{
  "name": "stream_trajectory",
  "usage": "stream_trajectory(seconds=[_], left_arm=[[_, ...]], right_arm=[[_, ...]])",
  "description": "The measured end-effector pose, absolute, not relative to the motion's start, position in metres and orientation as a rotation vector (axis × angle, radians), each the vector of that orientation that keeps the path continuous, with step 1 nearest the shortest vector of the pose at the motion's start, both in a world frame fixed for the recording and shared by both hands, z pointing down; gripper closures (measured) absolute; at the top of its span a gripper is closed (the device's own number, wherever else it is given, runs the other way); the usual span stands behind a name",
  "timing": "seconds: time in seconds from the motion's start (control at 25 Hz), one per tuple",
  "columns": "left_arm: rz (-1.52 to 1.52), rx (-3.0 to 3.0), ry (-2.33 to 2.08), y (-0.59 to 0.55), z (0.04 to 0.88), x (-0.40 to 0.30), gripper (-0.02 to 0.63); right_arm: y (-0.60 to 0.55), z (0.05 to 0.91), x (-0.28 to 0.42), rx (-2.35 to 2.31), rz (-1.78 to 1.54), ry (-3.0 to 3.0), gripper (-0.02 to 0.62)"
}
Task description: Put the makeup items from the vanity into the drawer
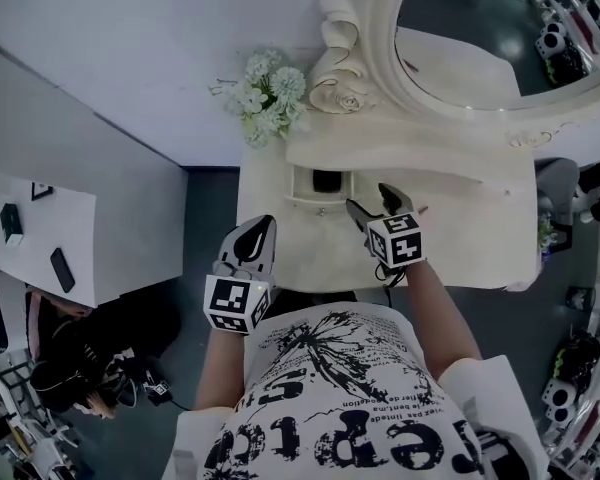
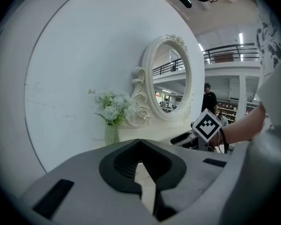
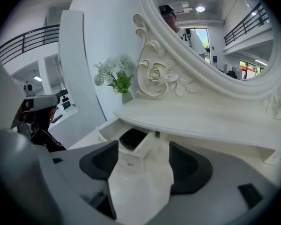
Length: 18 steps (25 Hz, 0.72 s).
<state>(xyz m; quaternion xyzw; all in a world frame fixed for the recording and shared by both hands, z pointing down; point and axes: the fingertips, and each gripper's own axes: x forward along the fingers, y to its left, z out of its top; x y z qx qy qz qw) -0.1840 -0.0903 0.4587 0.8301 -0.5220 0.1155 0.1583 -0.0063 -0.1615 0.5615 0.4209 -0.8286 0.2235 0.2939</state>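
Looking close to done: a dark makeup item (image 1: 327,180) already sits in the open drawer (image 1: 302,194) near the counter's (image 1: 460,238) left edge. The right tongs (image 1: 372,203) hover just beside it, wide open and empty. The left tongs (image 1: 260,230) are closed on nothing. I'd guess the next move is nudging the drawer shut.

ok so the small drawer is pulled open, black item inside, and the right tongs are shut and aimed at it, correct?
Not quite. The right tongs are open, jaws apart with nothing between them; the right gripper view shows it. The rest holds: the drawer is pulled open with a black item inside, and the tongs are aimed at it.
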Motion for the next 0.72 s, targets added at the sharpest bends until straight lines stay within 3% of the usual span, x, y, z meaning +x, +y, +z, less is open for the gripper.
stream_trajectory(seconds=[0.36, 0.72], left_arm=[[0.378, 2.421, -1.352, -0.103, 0.476, -0.127, 0.586], [0.443, 2.361, -1.319, -0.107, 0.504, -0.103, 0.586]], right_arm=[[-0.156, 0.604, 0.092, 1.239, 0.678, -1.986, 0.265], [-0.163, 0.652, 0.102, 1.075, 0.682, -1.89, 0.271]])
